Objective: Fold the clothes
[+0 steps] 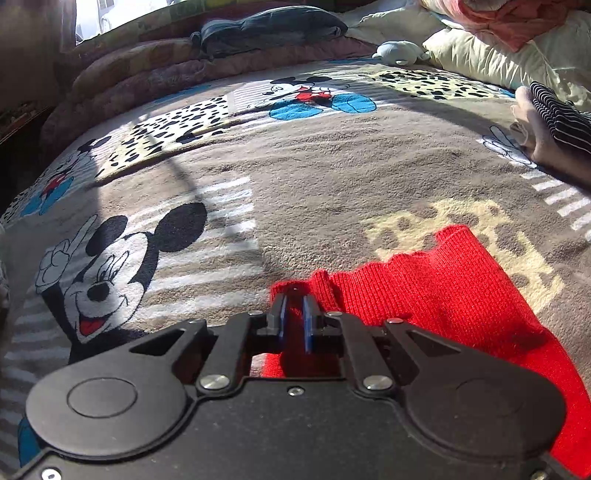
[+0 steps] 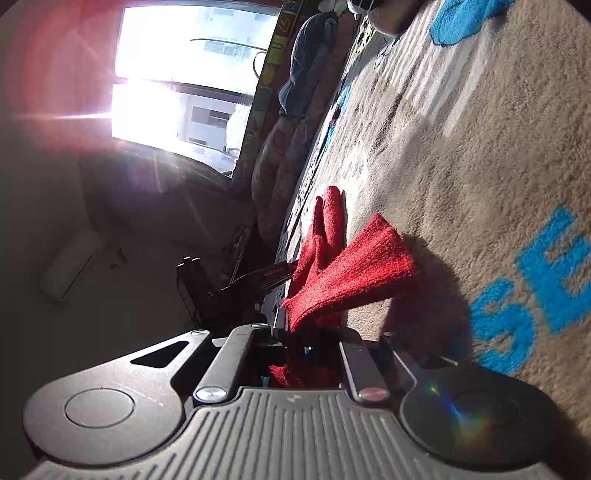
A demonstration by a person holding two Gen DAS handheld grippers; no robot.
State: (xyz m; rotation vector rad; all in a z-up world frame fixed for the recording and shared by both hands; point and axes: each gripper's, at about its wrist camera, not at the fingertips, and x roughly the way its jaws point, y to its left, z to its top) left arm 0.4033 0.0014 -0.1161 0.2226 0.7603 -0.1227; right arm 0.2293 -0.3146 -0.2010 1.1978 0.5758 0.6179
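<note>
From my left wrist camera, a cartoon-mouse fleece blanket [image 1: 314, 177] covers the bed, its big grinning mouse face printed at the far left. A folded dark garment [image 1: 273, 27] lies along the far edge, with a small grey-blue plush toy [image 1: 400, 51] to its right, beside a pale pillow [image 1: 498, 59]. At the right border a striped black-and-white cloth [image 1: 561, 110] rests on something pale. Low in the middle, my left gripper [image 1: 295, 306] has its jaws drawn nearly together, pinching the corner of the red knit garment [image 1: 443, 295]; the rest of that garment lies flat on the blanket, running off toward the lower right.

From my right wrist camera, tipped sideways, a bright window [image 2: 184, 74] glares at the left over a dim floor. In the centre, my right gripper [image 2: 299, 332] is clamped on a bunched edge of the same red knit [image 2: 354, 273], which fans up and away from the jaws, raised off the blanket [image 2: 461, 147]. Past the fold, my other gripper [image 2: 275, 273] shows as a dark shape meeting the knit. Blue letters mark the blanket at the right.
</note>
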